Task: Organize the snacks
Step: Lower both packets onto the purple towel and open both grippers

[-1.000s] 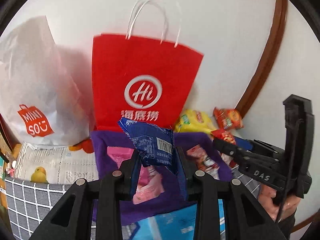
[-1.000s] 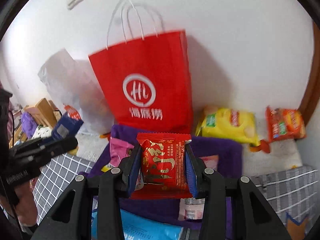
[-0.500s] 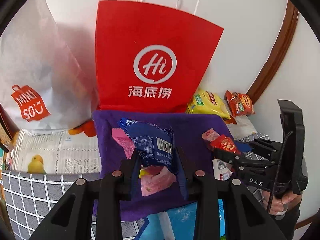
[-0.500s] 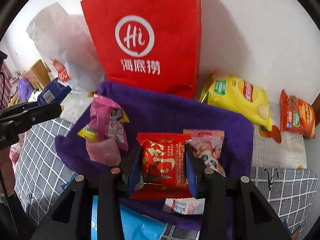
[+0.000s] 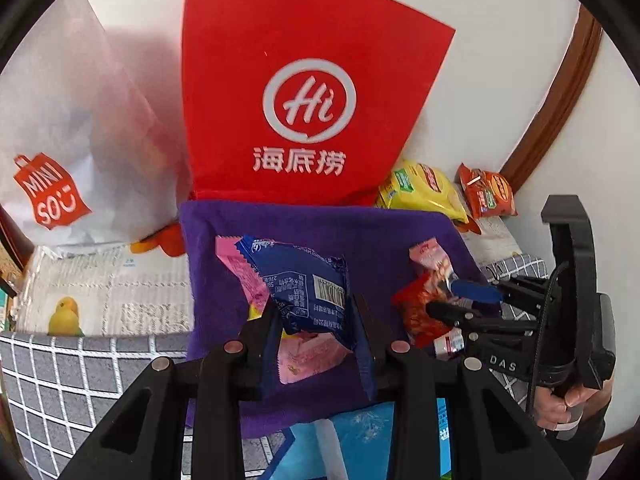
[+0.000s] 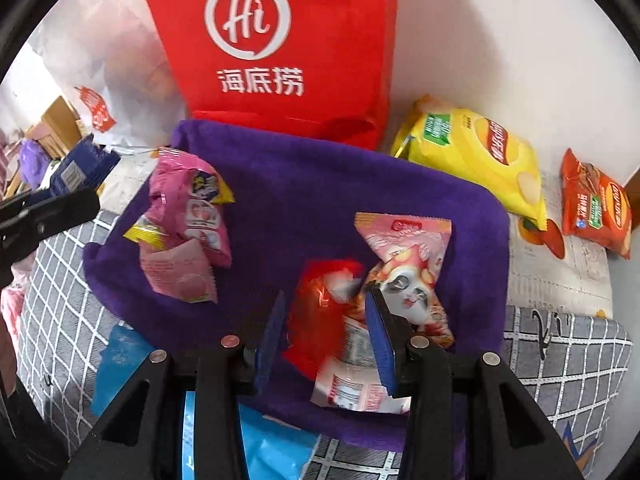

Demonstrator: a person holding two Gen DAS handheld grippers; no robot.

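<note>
Far left, 1 white bag (image 5: 76, 128) is seen, then 1 red bag (image 5: 304, 92). On 1 purple cloth (image 6: 304, 184), 2 pink pkts (image 6: 188, 232) lie left. Left tongs (image 5: 316, 320) are clamped on 1 blue pkt (image 5: 304, 284). Right tongs (image 6: 328, 324) straddle 1 red pkt (image 6: 320, 320); pad contact can't be told. Far right: 1 yellow chip bag (image 6: 476, 156), 1 orange (image 6: 596, 208).

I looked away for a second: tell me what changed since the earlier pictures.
Both grippers came down toward the purple towel. The red packet in the right gripper now looks blurred and tilted between the fingers; whether it is gripped is unclear. The left gripper still clamps the blue packet. The bags and chips stayed put.
</note>
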